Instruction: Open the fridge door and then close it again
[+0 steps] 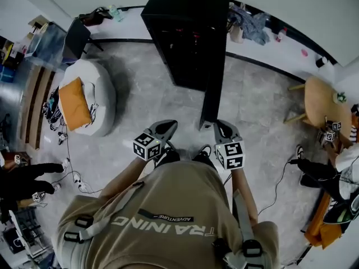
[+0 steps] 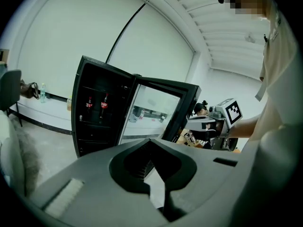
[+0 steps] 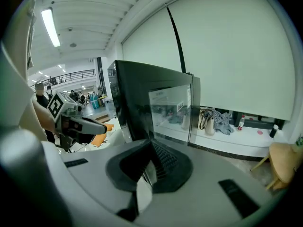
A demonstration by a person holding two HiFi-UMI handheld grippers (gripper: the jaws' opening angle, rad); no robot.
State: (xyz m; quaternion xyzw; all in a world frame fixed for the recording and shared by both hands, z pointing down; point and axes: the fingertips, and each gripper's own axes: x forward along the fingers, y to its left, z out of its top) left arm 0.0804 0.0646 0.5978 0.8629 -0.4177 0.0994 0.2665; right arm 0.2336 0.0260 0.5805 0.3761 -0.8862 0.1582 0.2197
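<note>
1. At the far middle of the floor, the fridge stands with its door swung wide towards us, so we judge the opening half done.
2. Our right gripper sits just right of the door's near edge, fingers closed on nothing, probably placed to push it shut.
3. Our left gripper hangs left of that edge, fingers together and empty.
</note>
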